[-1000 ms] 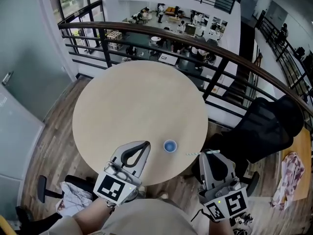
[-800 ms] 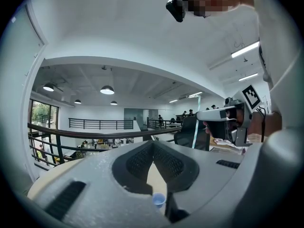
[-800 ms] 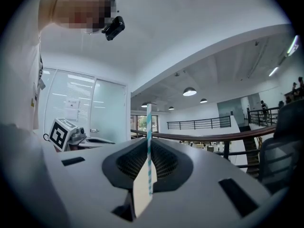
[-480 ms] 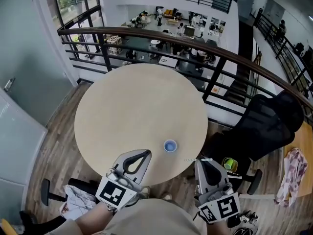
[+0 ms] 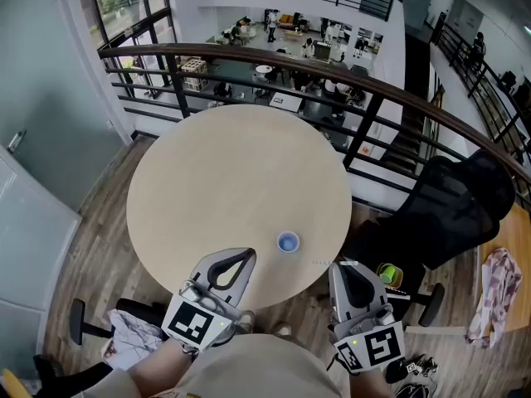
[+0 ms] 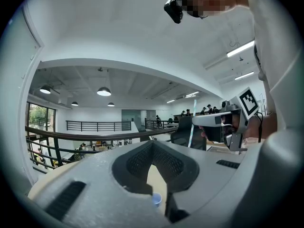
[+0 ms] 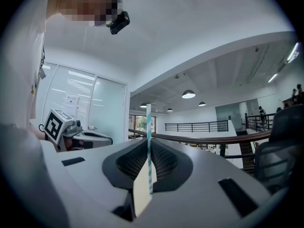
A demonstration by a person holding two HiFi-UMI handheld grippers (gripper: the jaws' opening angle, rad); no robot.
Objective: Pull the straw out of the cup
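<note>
- Where the head view looks down on the round table (image 5: pixel 232 164), the right gripper (image 5: pixel 336 265) sits at the table's near edge, its jaws clenched on a striped straw (image 5: pixel 323 263). The straw lies crosswise at the fingertips, its longer end toward the left gripper (image 5: pixel 247 255).
- The small blue cup (image 5: pixel 288 242) stands on the table just ahead of both sets of fingertips and between them. It is apart from the straw, which is out of it.
- In the left gripper view, the jaws meet at the tips with nothing between them. The cup (image 6: pixel 156 199) shows through the slit below the tips.
- In the right gripper view, the fingers pinch the straw (image 7: pixel 148 120) from both sides, and it rises upright past the tips.
</note>
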